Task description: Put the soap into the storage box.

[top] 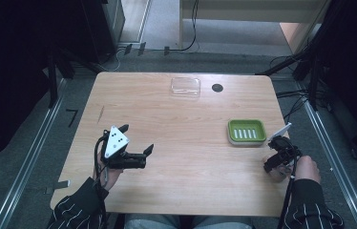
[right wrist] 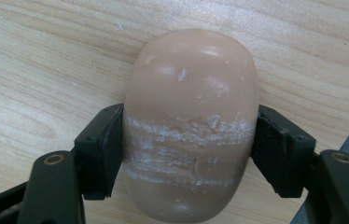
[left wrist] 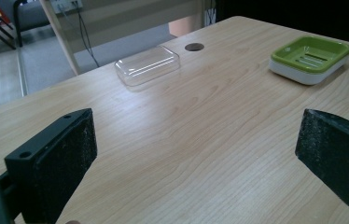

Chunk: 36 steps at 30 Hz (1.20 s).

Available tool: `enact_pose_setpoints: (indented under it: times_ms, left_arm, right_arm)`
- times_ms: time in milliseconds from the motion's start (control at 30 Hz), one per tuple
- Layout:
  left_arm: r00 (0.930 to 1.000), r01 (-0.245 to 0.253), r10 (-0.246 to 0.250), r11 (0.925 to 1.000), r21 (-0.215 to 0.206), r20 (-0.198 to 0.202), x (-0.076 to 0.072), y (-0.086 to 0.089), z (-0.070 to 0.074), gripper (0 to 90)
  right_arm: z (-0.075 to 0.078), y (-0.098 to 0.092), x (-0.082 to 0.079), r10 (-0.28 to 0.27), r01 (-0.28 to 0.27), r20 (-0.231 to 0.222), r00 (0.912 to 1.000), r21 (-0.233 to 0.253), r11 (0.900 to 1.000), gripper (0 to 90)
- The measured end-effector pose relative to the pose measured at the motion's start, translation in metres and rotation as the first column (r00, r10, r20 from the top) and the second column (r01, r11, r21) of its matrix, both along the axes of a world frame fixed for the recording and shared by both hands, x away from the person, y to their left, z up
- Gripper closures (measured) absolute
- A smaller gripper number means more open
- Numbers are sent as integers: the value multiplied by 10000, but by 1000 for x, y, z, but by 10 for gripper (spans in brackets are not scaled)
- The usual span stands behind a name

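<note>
A pinkish-beige oval bar of soap [right wrist: 191, 84] with white scuff lines lies on the wooden table, and my right gripper [right wrist: 191, 144] is shut on its sides. In the high view, my right gripper [top: 274, 155] points down near the table's right edge, just in front of a green soap dish [top: 246, 122] with a white base. My left gripper [top: 136, 138] rests at the table's left, open, with nothing between its jaws. In the left gripper view, the left gripper [left wrist: 196, 154] faces the soap dish [left wrist: 303, 74] across bare wood.
A clear plastic lid [top: 185, 87] [left wrist: 147, 64] lies at the table's far edge, beside a dark round hole [top: 217, 88] [left wrist: 194, 46]. Bare tabletop [top: 186, 143] lies between the two grippers. Cables and dark stands surround the table on the floor.
</note>
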<state>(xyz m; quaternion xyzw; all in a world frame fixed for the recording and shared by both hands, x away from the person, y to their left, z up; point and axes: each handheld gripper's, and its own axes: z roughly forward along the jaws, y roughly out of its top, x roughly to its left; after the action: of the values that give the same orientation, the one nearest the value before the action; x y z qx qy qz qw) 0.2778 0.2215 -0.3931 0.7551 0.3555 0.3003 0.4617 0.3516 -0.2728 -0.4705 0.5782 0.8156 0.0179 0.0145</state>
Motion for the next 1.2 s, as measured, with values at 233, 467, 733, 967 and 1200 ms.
enact_pose_setpoints:
  times_ms: [233,467,733,967,1200]
  left_arm:
    - [10000,-11,11,10000,-10,3,0,0,0,0]
    - [10000,11,-11,10000,8,-15,0,0,0,0]
    - [10000,15,-15,10000,23,2,0,0,0,0]
    - [10000,-27,27,10000,20,-10,0,0,0,0]
    - [9999,-101,101,9999,27,-27,-2,3,0,0]
  right_arm:
    - [0,0,-1,63,-62,-38,10000,49,10000,333]
    - [1,-1,0,241,-241,-143,9996,4,9997,334]
    - [10,0,-2,351,-350,85,9993,-67,9994,334]
    - [16,-2,-1,491,-489,198,9986,-130,9987,335]
    - [23,1,1,803,-797,383,9960,-162,9967,335]
